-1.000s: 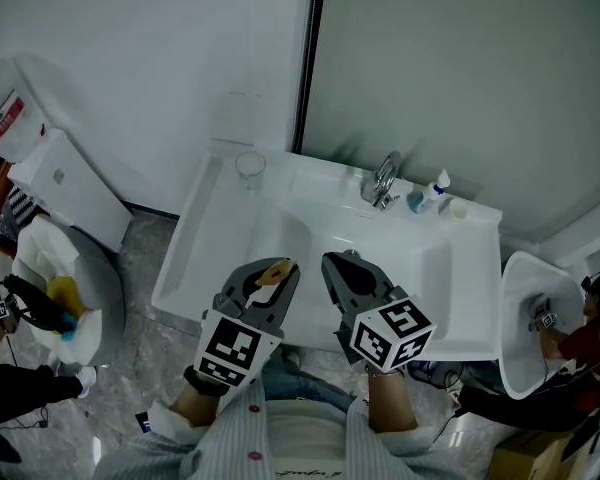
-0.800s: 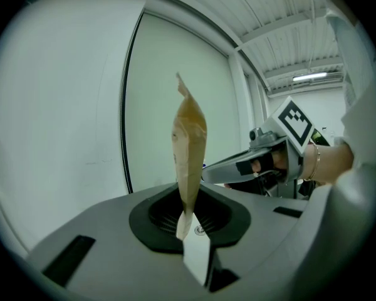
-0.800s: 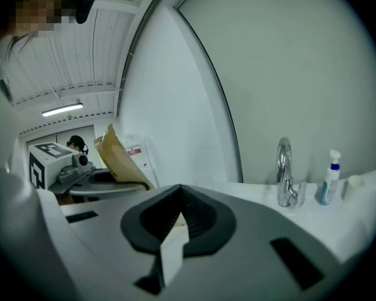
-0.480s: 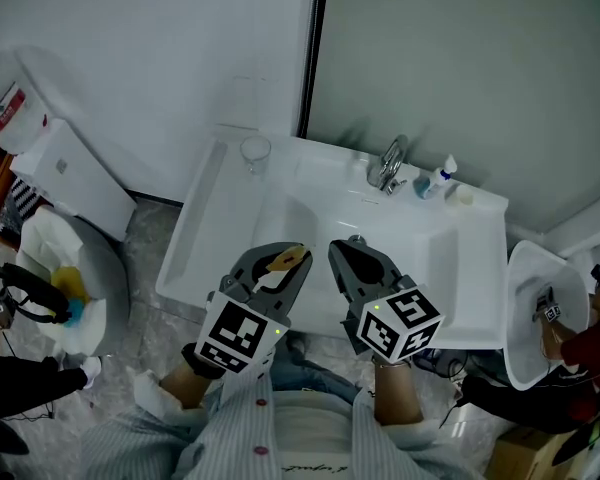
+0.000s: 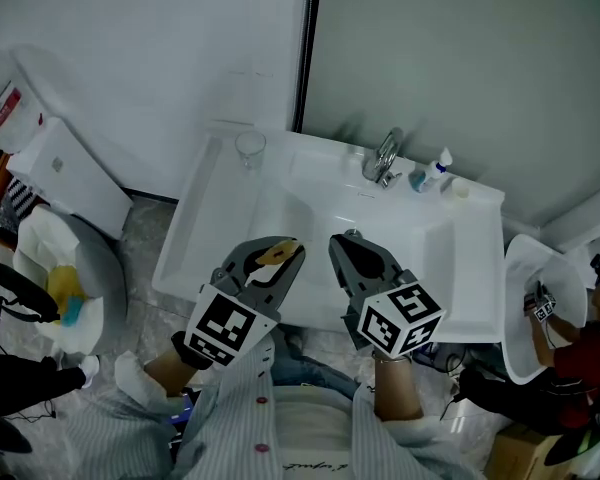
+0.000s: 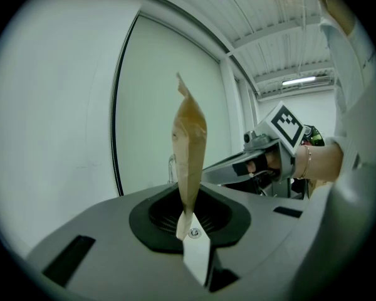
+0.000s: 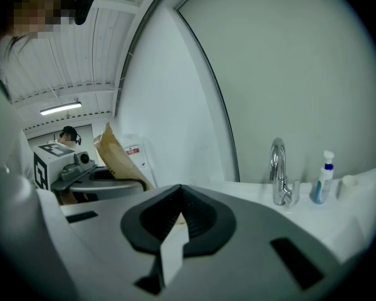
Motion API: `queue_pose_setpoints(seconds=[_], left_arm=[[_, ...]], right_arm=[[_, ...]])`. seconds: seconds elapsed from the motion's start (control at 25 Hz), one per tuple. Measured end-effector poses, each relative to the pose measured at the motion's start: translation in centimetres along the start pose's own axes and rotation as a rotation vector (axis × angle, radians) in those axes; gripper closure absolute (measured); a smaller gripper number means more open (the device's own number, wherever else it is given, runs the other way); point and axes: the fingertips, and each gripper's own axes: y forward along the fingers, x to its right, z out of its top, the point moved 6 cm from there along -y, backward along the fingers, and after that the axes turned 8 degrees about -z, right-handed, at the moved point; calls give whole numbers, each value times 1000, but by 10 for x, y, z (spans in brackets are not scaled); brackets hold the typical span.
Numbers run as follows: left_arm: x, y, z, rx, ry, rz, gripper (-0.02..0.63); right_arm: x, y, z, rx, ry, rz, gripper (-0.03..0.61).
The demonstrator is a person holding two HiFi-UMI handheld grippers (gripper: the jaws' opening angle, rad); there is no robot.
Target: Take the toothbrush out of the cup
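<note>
Nearest, at the bottom centre of the head view, the left gripper (image 5: 280, 252) and the right gripper (image 5: 352, 248) are held side by side over the front rim of a white sink (image 5: 460, 268).

The left gripper view shows what the head view only hints at: the narrow-set jaws pinch the lower end of a flat tan packet (image 6: 189, 149), which stands upright through the middle of that frame. In the head view the packet is only a tan sliver between dark arms. I cannot tell from any view whether it holds the toothbrush. The right gripper (image 6: 263, 158) appears at mid right there.

The right gripper view shows its own jaws pressed together at lower centre, tips meeting. The left gripper (image 7: 94, 171) and its packet (image 7: 116, 155) sit at mid left.

Further off, the faucet (image 5: 383, 158), a spray bottle (image 5: 438, 168) and a small white pot (image 5: 460, 190) line the back of the sink; the right gripper view shows them at its right. Only the head view shows the clear cup (image 5: 248, 148), standing at the sink's upper left corner, well apart from both grippers.
</note>
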Motion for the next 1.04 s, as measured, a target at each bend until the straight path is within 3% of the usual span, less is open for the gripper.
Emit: queue_pose_setpoints(seconds=[1.04], left_arm=[[-7, 0, 0, 0, 29, -18, 565]], right_arm=[[-3, 2, 0, -12, -24, 14, 569]])
